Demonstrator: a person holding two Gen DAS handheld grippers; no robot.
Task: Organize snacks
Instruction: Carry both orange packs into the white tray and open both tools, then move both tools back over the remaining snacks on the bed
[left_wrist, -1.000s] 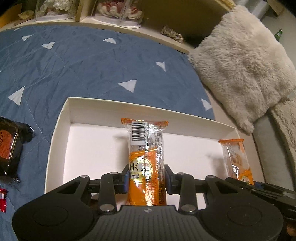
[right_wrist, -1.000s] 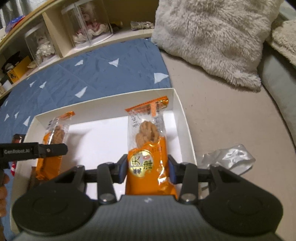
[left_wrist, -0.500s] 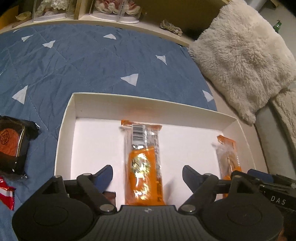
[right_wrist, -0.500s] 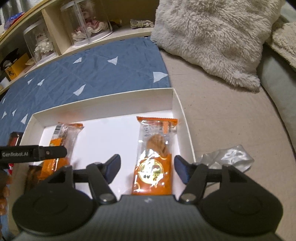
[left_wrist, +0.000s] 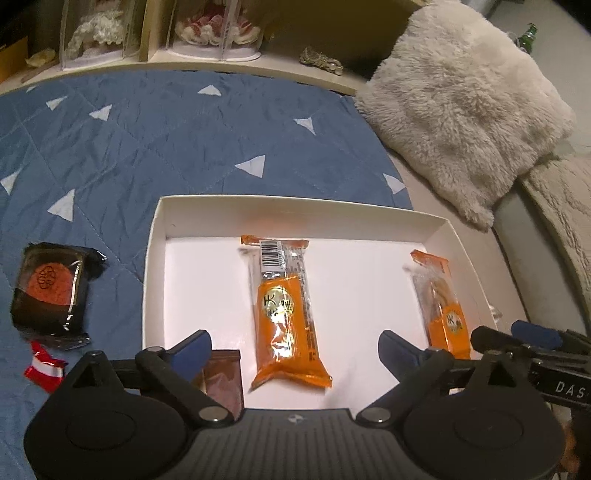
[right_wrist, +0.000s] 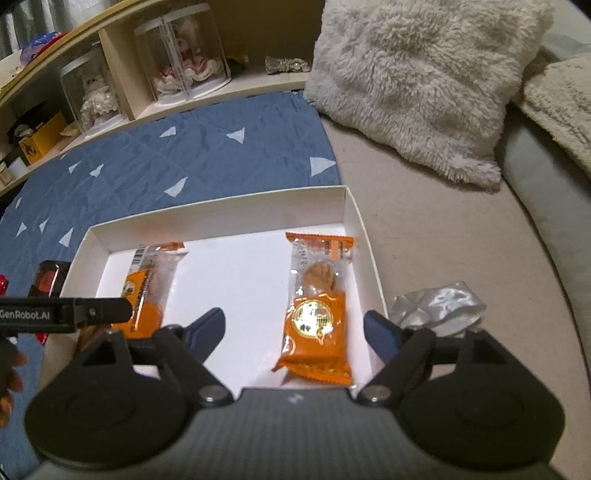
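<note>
A blue quilt (left_wrist: 155, 140) with white triangles is spread under everything, with a fluffy cream cushion (left_wrist: 465, 107) parked at its right edge. On the quilt a shallow white box (left_wrist: 295, 208) is sat. Two orange snack packs are laid flat inside it, well apart: one near the middle (left_wrist: 286, 314), barcode end pointing away, and one by the right wall (right_wrist: 319, 310). A brown packet (left_wrist: 221, 380) is tucked in the near left corner. Outside the box, a dark wrapped cake (left_wrist: 50, 290) is left on the quilt to the left, and crumpled silver plastic (right_wrist: 439, 306) to the right. The left gripper (left_wrist: 293, 347) is being opened over the middle pack, nothing pinched. Same deal with the right gripper (right_wrist: 295, 328): jaws being opened, its pack let go.
</note>
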